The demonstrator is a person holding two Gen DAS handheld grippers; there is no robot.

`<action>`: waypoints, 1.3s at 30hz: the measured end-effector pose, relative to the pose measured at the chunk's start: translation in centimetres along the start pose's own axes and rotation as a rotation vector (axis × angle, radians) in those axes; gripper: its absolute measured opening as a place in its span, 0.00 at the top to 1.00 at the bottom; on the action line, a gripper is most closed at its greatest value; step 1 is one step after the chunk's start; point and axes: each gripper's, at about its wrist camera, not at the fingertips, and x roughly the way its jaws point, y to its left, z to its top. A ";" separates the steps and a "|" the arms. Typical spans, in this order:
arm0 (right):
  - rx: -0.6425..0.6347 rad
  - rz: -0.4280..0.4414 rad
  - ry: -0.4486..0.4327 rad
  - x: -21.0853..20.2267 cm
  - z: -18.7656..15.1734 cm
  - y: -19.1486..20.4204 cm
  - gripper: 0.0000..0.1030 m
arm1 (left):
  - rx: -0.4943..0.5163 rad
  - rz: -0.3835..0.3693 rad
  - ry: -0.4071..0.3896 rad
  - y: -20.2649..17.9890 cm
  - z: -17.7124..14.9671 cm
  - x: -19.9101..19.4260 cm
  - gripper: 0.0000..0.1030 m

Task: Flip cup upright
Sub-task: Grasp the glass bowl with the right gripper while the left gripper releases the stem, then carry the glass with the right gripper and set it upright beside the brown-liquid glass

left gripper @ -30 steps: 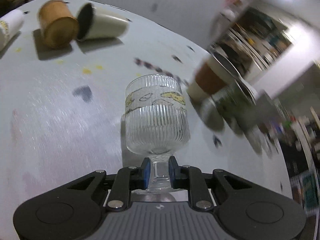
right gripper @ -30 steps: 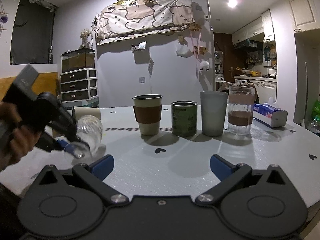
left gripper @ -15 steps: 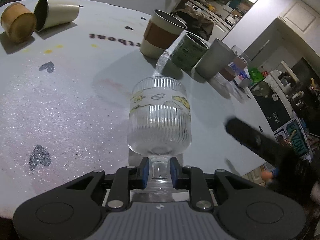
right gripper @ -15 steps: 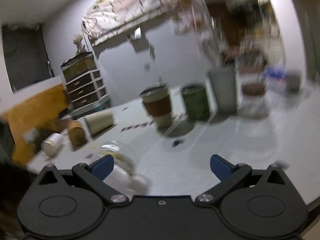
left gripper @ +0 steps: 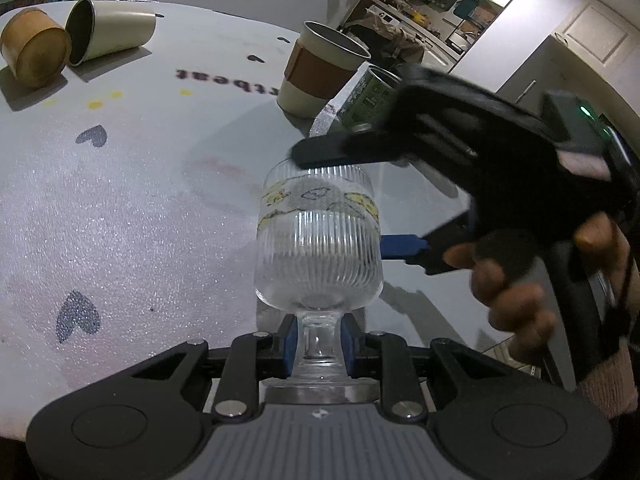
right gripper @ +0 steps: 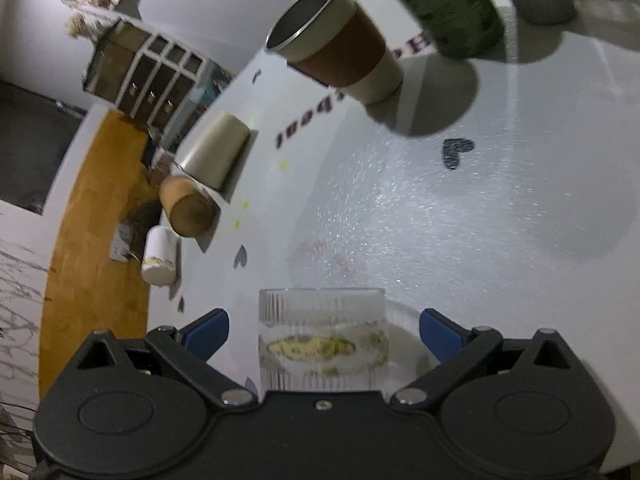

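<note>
Jaws of the left gripper (left gripper: 318, 344) are clamped on the short stem of the ribbed glass cup (left gripper: 318, 240), blue pads pressed against the stem from both sides, with the cup's bowl reaching forward away from the camera over the white surface (left gripper: 140, 208). Jaws of the right gripper (right gripper: 323, 330) stand spread wide, one blue pad on either side of the cup's rim end and neither touching it; in the left wrist view that gripper comes in from the right, one finger past the cup's mouth and one beside its bowl, gripped by the person's right hand (left gripper: 532, 276). A yellow-patterned band circles the cup near its rim. Beyond the cup, a brown-sleeved paper cup (left gripper: 322, 70) stands upright, and a green can (left gripper: 370, 98) stands just right of it, partly hidden by the right gripper. Far left of the glass cup, a cream cup (left gripper: 108, 32) lies on its side, touching or nearly touching a brown cup (left gripper: 34, 52) also on its side; the right wrist view shows a small white cup (right gripper: 160, 256) lying beyond them, near the surface's edge.
</note>
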 end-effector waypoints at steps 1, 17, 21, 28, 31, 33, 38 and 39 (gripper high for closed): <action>0.001 -0.013 0.019 0.4 0.1 0.2 0.04 | 0.003 0.001 -0.001 0.0 0.0 0.0 0.76; -0.190 -0.083 0.114 -0.9 0.1 3.0 0.28 | 0.100 -0.011 0.010 -0.7 -1.2 0.2 0.74; -0.240 -0.072 0.063 -3.5 -1.2 3.1 0.28 | 0.129 0.012 -0.015 -1.4 -1.3 0.6 0.26; -0.320 -0.190 -0.115 -8.5 -1.3 1.8 0.28 | 0.211 0.006 -0.128 -2.7 -1.8 0.2 0.09; -0.372 -0.312 -0.229 -10.6 -0.7 0.8 0.28 | 0.246 0.023 -0.190 -2.9 -2.0 0.0 0.07; -0.384 -0.394 -0.305 -11.9 0.1 -0.4 0.28 | 0.285 0.048 -0.245 -3.2 -2.2 -0.1 0.07; -0.361 -0.574 -0.470 -15.0 2.9 -3.8 0.28 | 0.325 0.090 -0.340 -3.2 -2.4 -0.2 0.05; -0.359 -0.612 -0.500 -15.5 3.4 -4.4 0.28 | 0.322 0.094 -0.347 -3.2 -2.4 -0.2 0.05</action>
